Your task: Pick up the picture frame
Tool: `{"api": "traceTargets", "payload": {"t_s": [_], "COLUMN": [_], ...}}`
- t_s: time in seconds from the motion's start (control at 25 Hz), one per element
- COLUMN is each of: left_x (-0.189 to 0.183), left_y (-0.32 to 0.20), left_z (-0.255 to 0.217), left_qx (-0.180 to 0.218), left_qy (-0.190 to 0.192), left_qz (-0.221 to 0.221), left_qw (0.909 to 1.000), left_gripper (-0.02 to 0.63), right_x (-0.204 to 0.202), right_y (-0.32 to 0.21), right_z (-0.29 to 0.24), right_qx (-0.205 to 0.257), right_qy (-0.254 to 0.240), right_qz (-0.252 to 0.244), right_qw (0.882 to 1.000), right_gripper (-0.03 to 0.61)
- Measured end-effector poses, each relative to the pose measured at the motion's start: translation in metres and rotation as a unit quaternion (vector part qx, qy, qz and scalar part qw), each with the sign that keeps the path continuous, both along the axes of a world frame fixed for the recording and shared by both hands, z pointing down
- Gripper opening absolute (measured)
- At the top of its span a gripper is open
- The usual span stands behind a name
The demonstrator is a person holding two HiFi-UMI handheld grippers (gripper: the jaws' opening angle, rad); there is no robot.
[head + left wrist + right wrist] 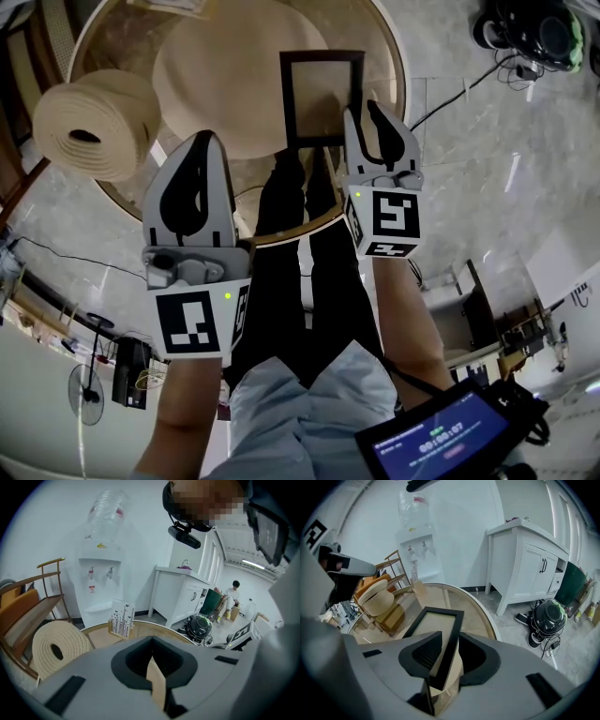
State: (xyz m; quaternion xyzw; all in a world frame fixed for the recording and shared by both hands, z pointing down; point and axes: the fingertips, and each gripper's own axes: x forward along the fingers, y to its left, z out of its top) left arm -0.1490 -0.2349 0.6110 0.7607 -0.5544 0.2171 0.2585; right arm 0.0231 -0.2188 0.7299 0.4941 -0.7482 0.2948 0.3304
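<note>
Table (397, 56): round, with a glass top and wooden rim, below both pairs of fingers.
Round mat (225, 84): pale disc on the table, ahead of the left fingers and just left of the right ones.
Rolled mat (94, 122): beige roll lying left of the left fingers, well apart from the frame.
Picture frame (319, 98): dark, lying face up, partly on the round mat. Its long axis runs straight away from the right fingers.
Right gripper (363, 111): fingers (422, 656) spread wide astride the frame's right long rail near its close corner, not clamped on it.
Left gripper (206, 139): fingers (136, 660) closed together, nothing held, left of the frame.
Card holder (121, 618): small wooden stand beyond the left fingers, with a printed card upright in it.
</note>
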Motion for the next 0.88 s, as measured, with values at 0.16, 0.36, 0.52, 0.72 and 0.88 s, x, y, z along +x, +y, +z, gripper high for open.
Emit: {"api": "traceTargets", "payload": {"t_s": [0.16,0.36,0.52,0.72,0.88], "left_x": [-0.001,-0.004,-0.008,-0.009,-0.008], "left_y": [0.003,0.004,0.005,0.007,0.008], "left_z": [0.005,0.006,0.007,0.009,0.008], "left_qx": [-0.007,-0.009,-0.011,-0.014,-0.014], "left_qy": [0.001,0.001,0.000,-0.001,0.000], "left_qz": [-0.001,-0.002,-0.004,-0.008,-0.009], "left_qw": [1.0000,1.0000,0.9999,0.9999,0.9999], "left_gripper": [0.011,0.011,0.011,0.011,0.011], "right_x": [0.000,0.004,0.004,0.003,0.003], "right_y": [0.002,0.002,0.001,0.002,0.002], "right_z": [0.008,0.013,0.014,0.016,0.017], "right_qx": [-0.006,-0.012,-0.013,-0.014,-0.016], "right_qy": [-0.002,-0.007,-0.009,-0.023,-0.037], "right_qz": [0.004,0.013,0.017,0.024,0.033], "right_qw": [1.000,1.000,1.000,0.999,0.999], "right_gripper": [0.127,0.130,0.129,0.126,0.109]}}
